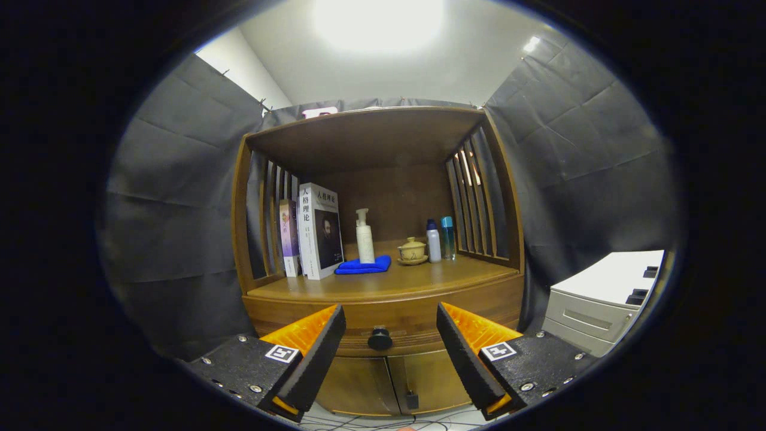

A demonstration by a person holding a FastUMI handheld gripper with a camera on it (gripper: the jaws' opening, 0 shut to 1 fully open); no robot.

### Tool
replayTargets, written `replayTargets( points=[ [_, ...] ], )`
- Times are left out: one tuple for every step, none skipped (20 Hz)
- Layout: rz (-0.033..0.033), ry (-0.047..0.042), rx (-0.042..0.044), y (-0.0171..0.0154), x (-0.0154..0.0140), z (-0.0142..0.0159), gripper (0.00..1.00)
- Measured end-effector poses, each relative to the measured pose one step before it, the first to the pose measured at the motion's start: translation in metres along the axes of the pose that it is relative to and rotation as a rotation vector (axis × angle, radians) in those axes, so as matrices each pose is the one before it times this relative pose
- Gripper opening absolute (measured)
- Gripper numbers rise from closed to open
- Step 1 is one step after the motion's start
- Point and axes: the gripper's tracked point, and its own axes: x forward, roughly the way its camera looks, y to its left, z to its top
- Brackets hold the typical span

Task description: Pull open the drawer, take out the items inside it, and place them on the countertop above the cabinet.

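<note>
Held the gripper (390, 350) wide, with nothing between its two fingers (317, 353). Faced a brown wooden cabinet (383, 299) standing against dark cloth walls. Saw the drawer (383, 326) shut, just under the worktop (383, 281). Saw its round black knob (379, 339) in the gap between the fingers, a bit beyond them, not touched. Could not see what was inside the drawer. Found two lower doors (389, 377) under the drawer, shut as well. On the worktop, at the far left, stood two books (311, 230) upright, side by side, near the slatted side wall. Just right of them lay a folded blue cloth (362, 266) with a white pump bottle (364, 236) standing on it. Farther right sat a small tan lidded cup (412, 249) on a saucer. Next to that stood a white bottle (434, 241) with a blue cap, and a teal bottle (447, 237) just beside it. Off to the right of the cabinet, well apart, stood a white drawer unit (598, 299) with dark things on its top.
</note>
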Motion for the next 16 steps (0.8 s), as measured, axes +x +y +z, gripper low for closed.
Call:
replayTargets(
  points=[
    [0.00382,-0.00361,-0.01144,0.00449,0.00465,-0.00009,0.95],
    [0.00385,-0.00355,-0.00943,0.00463,0.00402,-0.00218,0.95],
    [0.00481,-0.00227,-0.0046,0.00351,0.00352,-0.00189,0.95],
    [0.00764,0.00052,0.00071,0.00467,0.00234,-0.00233,0.95],
    [0.00727,0.00187,0.0026,0.00474,0.00395,-0.00172,0.95],
    [0.00276,0.00109,0.00187,0.00288,0.00422,-0.00296,0.95],
    [0.00177,0.00663,0.00096,0.00256,0.00488,-0.00289,0.95],
    [0.00264,0.00643,0.00185,0.00341,0.00283,-0.004,0.95],
    [0.0006,0.0088,0.00155,0.00195,0.0026,-0.00365,0.95],
    [0.00051,0.00806,0.00034,0.0021,0.00378,-0.0056,0.95],
    [-0.00189,0.0091,-0.00148,0.00107,0.00343,-0.00417,0.95],
    [-0.00021,0.01104,-0.00162,0.00091,0.00347,-0.00654,0.95],
    [0.00027,0.01103,-0.00152,0.00083,0.00335,-0.00449,0.95],
    [-0.00158,0.00827,-0.0024,0.00054,0.00243,-0.00401,0.95],
    [-0.00133,0.00905,-0.0014,-0.00022,0.00261,-0.00353,0.95],
    [-0.00188,0.00866,-0.00074,0.00129,-0.00012,-0.00541,0.95]
  ],
)
